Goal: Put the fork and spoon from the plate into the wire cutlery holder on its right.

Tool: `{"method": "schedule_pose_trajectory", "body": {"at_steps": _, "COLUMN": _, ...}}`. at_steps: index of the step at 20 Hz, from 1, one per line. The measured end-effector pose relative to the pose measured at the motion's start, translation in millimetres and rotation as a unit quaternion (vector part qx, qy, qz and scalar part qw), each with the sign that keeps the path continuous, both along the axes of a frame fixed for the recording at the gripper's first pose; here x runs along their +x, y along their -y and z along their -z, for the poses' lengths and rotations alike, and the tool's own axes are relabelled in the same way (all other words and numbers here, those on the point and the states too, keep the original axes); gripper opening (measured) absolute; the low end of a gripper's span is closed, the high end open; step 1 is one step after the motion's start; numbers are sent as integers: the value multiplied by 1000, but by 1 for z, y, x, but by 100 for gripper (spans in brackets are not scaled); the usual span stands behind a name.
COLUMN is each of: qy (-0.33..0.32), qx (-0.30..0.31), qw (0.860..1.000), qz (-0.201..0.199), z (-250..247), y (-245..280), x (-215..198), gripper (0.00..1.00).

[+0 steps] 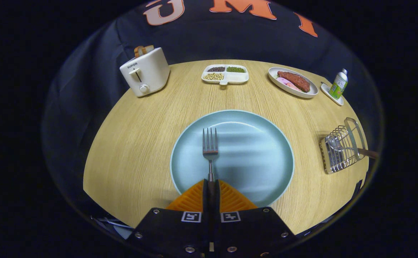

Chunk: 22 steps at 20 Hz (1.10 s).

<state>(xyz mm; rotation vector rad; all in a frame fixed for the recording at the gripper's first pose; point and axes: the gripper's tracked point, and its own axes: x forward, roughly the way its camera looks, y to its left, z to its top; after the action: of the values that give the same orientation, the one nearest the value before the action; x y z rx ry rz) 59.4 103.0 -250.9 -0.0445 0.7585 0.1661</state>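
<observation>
The gripper [211, 184] is seen closed on the fork [210, 145], both orange fingers [191, 200] pressed against the handle with almost no gap left between them. The fork is held pointing straight ahead, tines forward, above the pale blue plate [262, 161], which is otherwise bare. Whether the fork is lifted clear of the plate or resting on it cannot be told.

The wire holder [343, 147] is found to the right of the plate, well apart from it, near the edge of the round wooden table [137, 143]. The spoon [334, 145] is already lodged in it, its bowl seen among the wires and its dark handle sticking out past the holder's right side.

Beyond the plate, at the far side of the table, a white divided dish [225, 74] is set. Three of its compartments are filled: dark grains at the back left, green grains at the back right, pale beans at the front left. The front right compartment appears empty. To the right of it, an oval dish [293, 82] is loaded with a reddish-brown slab and something pink beside it. Further right, a green and white bottle [339, 84] is stood upright on a small white tray [331, 95].

At the far left, a white toaster [145, 71] is placed, with a slice of toast [143, 49] raised in its slot.
</observation>
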Motion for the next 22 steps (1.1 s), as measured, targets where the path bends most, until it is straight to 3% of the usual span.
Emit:
{"method": "schedule_pose_trajectory", "body": {"at_steps": 9, "qy": -31, "qx": -17, "qw": 999, "qz": -18, "z": -83, "y": 103, "x": -22, "gripper": 5}}
{"method": "schedule_pose_trajectory", "body": {"at_steps": 13, "qy": -52, "qx": -65, "qw": 996, "qz": -20, "z": -112, "y": 164, "x": -27, "gripper": 5}}
{"method": "schedule_pose_trajectory", "body": {"at_steps": 22, "qy": -157, "qx": -158, "qw": 974, "qz": -44, "z": -127, "y": 258, "x": -16, "gripper": 5}}
